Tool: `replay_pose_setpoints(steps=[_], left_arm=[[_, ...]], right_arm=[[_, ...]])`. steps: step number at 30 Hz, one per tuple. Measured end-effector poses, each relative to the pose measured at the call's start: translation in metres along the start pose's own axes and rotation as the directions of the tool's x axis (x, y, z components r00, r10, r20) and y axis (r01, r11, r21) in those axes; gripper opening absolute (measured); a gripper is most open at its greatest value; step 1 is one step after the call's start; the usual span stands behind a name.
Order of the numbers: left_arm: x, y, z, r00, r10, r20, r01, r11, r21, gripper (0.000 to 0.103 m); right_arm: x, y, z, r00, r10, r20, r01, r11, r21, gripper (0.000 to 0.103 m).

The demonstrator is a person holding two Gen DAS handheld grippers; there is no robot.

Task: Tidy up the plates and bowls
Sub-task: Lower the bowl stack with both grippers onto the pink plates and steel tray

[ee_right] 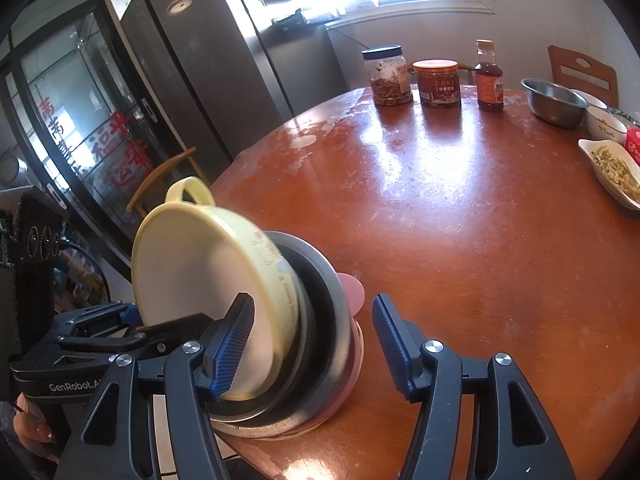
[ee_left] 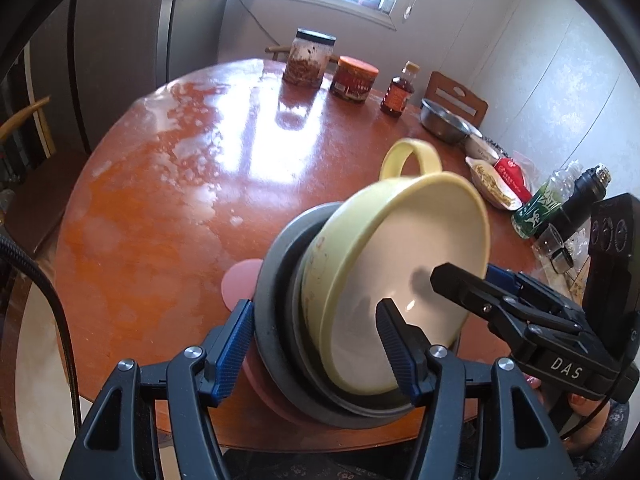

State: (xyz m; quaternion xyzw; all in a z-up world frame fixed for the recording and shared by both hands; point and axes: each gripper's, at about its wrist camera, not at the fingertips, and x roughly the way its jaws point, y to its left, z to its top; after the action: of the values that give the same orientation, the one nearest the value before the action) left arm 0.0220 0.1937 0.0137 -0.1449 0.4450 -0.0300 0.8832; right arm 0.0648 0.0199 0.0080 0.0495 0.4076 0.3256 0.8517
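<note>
A yellow bowl (ee_left: 404, 264) with a loop handle sits nested in a grey bowl (ee_left: 276, 320), which rests on a pink plate (ee_left: 240, 284) near the front edge of the round table (ee_left: 160, 200). The stack leans over. My left gripper (ee_left: 316, 344) is shut across the near walls of both bowls, with one pad outside the grey bowl and the other inside the yellow one. My right gripper (ee_right: 312, 344) stands open around the stack's other side. Its left pad is inside the yellow bowl (ee_right: 192, 276), and its right pad is apart from the grey bowl (ee_right: 328, 300) and the pink plate (ee_right: 354, 292).
At the far side of the table stand a jar (ee_right: 388, 76), a red tub (ee_right: 436, 82) and a sauce bottle (ee_right: 489, 80). A steel bowl (ee_right: 554, 100), a white bowl (ee_right: 604, 124) and a dish of food (ee_right: 616, 172) are on the right. A green bottle (ee_left: 540, 204) stands near them. Chairs surround the table.
</note>
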Motion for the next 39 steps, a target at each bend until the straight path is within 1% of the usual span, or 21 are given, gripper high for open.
replay_pose_setpoints(steps=[5,7,10,15,18,20,21,24,25,27,28,31,33,36,39], left_arm=[[-0.004,0.002,0.001,1.000,0.022,0.005,-0.022,1.000,-0.006,0.062],[-0.007,0.003,0.000,1.000,0.024,0.010,-0.024,1.000,-0.009,0.062],[-0.016,0.004,-0.001,0.999,0.035,0.028,-0.035,0.999,-0.007,0.066],[-0.030,0.009,-0.003,0.998,0.046,0.052,-0.046,0.999,-0.014,0.067],[-0.037,0.020,-0.006,0.996,0.062,0.057,-0.060,0.997,-0.040,0.069],[-0.041,0.031,-0.009,0.997,0.046,0.057,-0.042,0.997,-0.072,0.073],[-0.042,0.037,-0.011,0.998,0.044,0.053,-0.039,0.995,-0.089,0.073],[-0.048,0.045,-0.015,0.995,0.080,0.054,-0.074,0.991,-0.107,0.073],[-0.050,0.047,-0.015,0.996,0.072,0.062,-0.065,0.991,-0.113,0.073],[-0.052,0.051,-0.015,0.998,0.032,0.059,-0.024,0.992,-0.126,0.073],[-0.052,0.054,-0.016,0.998,0.020,0.064,-0.012,0.992,-0.129,0.073],[-0.046,0.064,-0.016,0.997,0.058,0.046,-0.051,0.989,-0.140,0.073],[-0.037,0.075,-0.018,0.997,0.069,0.023,-0.064,0.982,-0.176,0.073],[-0.023,0.090,-0.020,0.999,0.047,-0.005,-0.047,0.975,-0.219,0.073],[-0.007,0.099,-0.019,0.999,0.009,-0.034,-0.017,0.968,-0.250,0.073]], right_arm=[[-0.006,0.002,-0.001,1.000,0.003,0.013,-0.003,1.000,-0.004,0.066],[-0.009,0.003,-0.002,1.000,0.001,0.019,-0.001,1.000,-0.006,0.068],[-0.013,0.002,-0.002,1.000,0.002,0.025,-0.002,1.000,0.001,0.070],[-0.022,0.000,-0.003,0.999,0.010,0.037,-0.011,1.000,0.014,0.072],[-0.029,-0.001,-0.005,0.999,0.008,0.044,-0.008,1.000,0.016,0.073],[-0.034,-0.005,-0.008,0.999,-0.002,0.049,0.001,1.000,0.022,0.073],[-0.036,-0.007,-0.010,0.999,-0.004,0.049,0.002,1.000,0.025,0.073],[-0.040,-0.014,-0.014,0.999,-0.016,0.042,0.014,0.999,0.042,0.074],[-0.041,-0.017,-0.016,0.999,-0.015,0.039,0.013,0.999,0.049,0.074],[-0.042,-0.021,-0.019,0.999,-0.013,0.033,0.011,0.998,0.063,0.074],[-0.041,-0.022,-0.020,1.000,-0.010,0.027,0.008,0.998,0.067,0.074],[-0.041,-0.023,-0.025,1.000,-0.008,0.016,0.007,0.998,0.065,0.074],[-0.042,-0.026,-0.028,1.000,-0.022,0.010,0.021,0.997,0.071,0.074],[-0.038,-0.039,-0.032,0.999,-0.053,-0.012,0.054,0.993,0.109,0.074],[-0.031,-0.052,-0.035,0.996,-0.079,-0.044,0.084,0.986,0.144,0.074]])
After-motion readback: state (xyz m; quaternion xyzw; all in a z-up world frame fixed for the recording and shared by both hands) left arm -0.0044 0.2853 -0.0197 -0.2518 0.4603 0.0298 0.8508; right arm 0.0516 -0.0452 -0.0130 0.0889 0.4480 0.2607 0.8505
